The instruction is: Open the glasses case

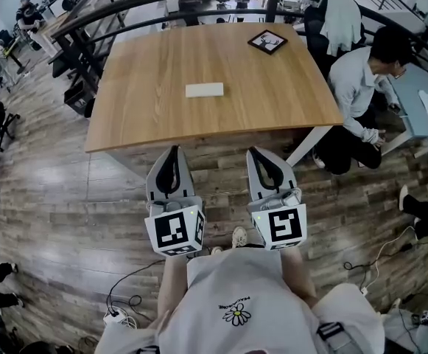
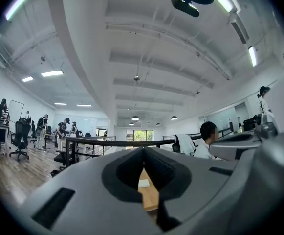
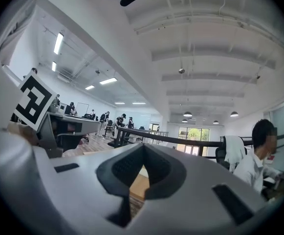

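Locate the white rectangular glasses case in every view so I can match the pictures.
Head view: the white rectangular glasses case lies near the middle of the light wooden table.
Left gripper view: small, low centre, seen through the gap in the jaws.
Right gripper view: unclear; a pale sliver in the jaw gap may be it.
Shared landmark: the seated person in a white shirt, at the right in all three.

Open tabletop [image 1: 272, 102] all round the glasses case [image 1: 204, 90], framed picture [image 1: 267, 41] well apart at far corner
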